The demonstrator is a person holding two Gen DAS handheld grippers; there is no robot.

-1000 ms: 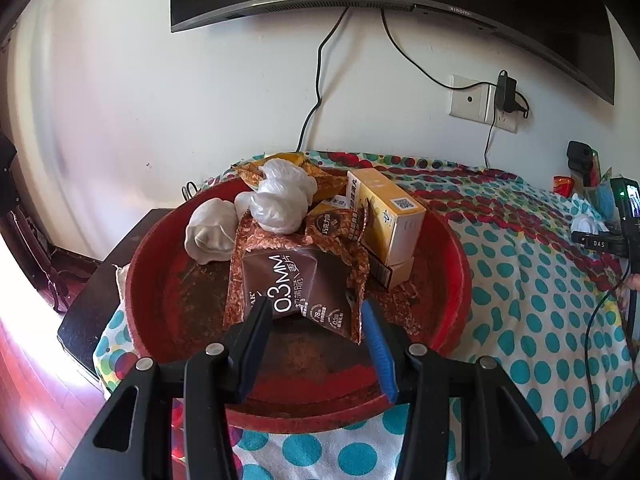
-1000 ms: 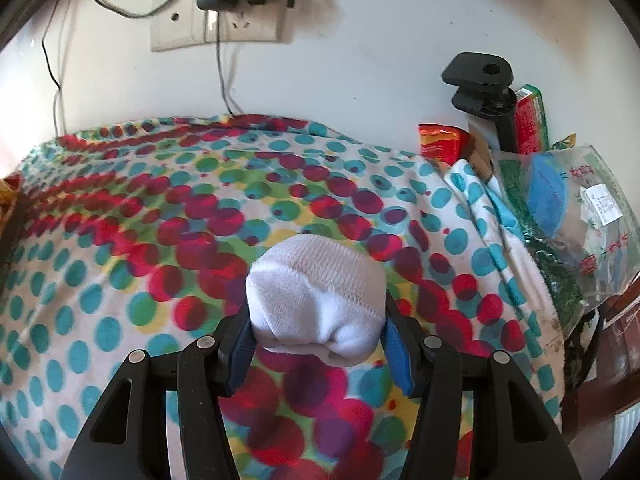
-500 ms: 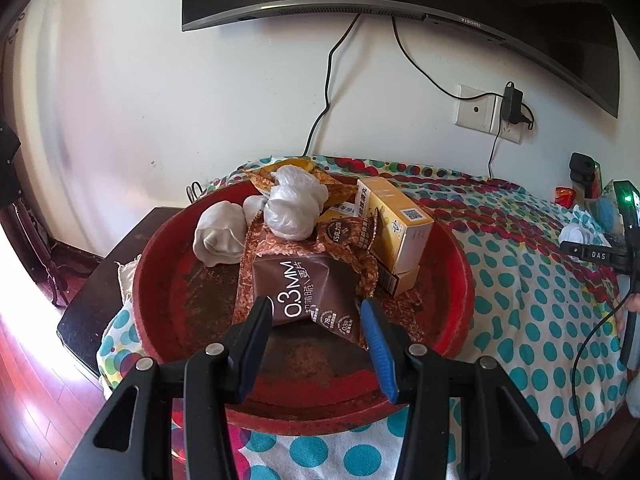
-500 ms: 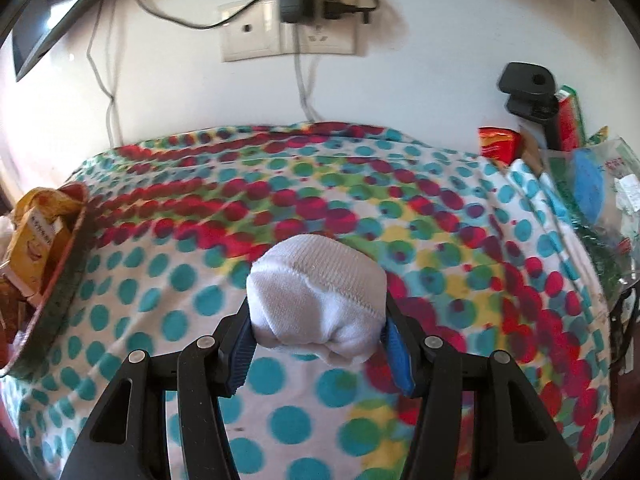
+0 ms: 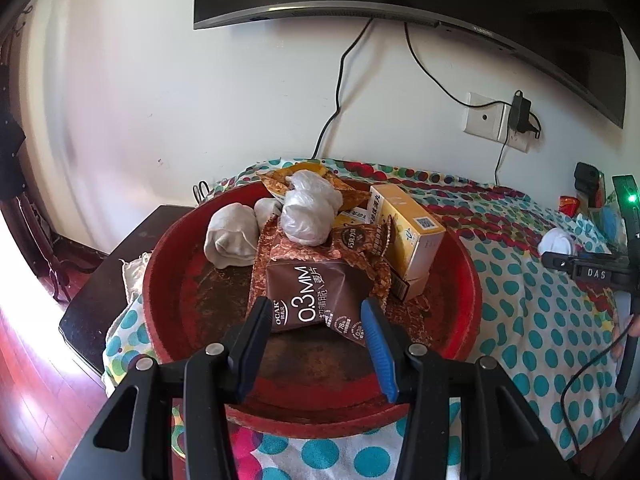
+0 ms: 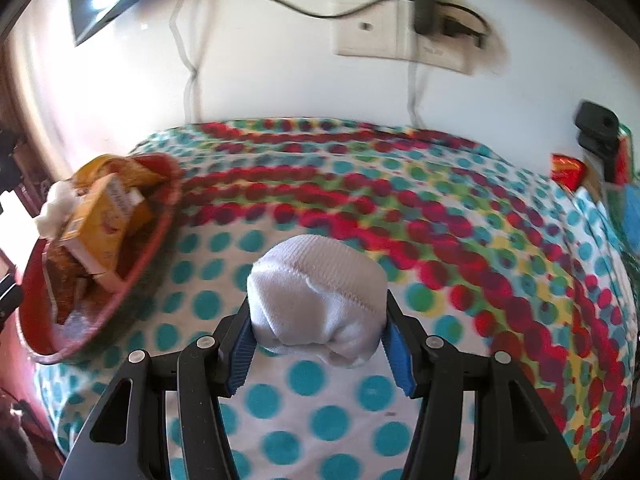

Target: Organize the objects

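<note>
The right claw (image 6: 318,334) pinches a rolled white sock (image 6: 316,300) between its blue pads, holding it clear of the dotted cloth (image 6: 320,420) that covers the counter; the squeeze dents the soft bundle, which probably keeps it from slipping while it is carried. Beyond the sock and off to its left sits the red basin (image 6: 152,236), so the sock looks bound for it. The left claw (image 5: 316,340) hovers at the near rim of that basin (image 5: 168,288) with its jaws spread and nothing between the pads, likely waiting or steadying. Just past it in the basin lies a brown snack packet (image 5: 312,300), then a grey sock bundle (image 5: 232,236), a knotted plastic bag (image 5: 310,216) and a yellow box (image 5: 412,228), gathered together as the sorted pile. Behind the basin stands the white wall.
</note>
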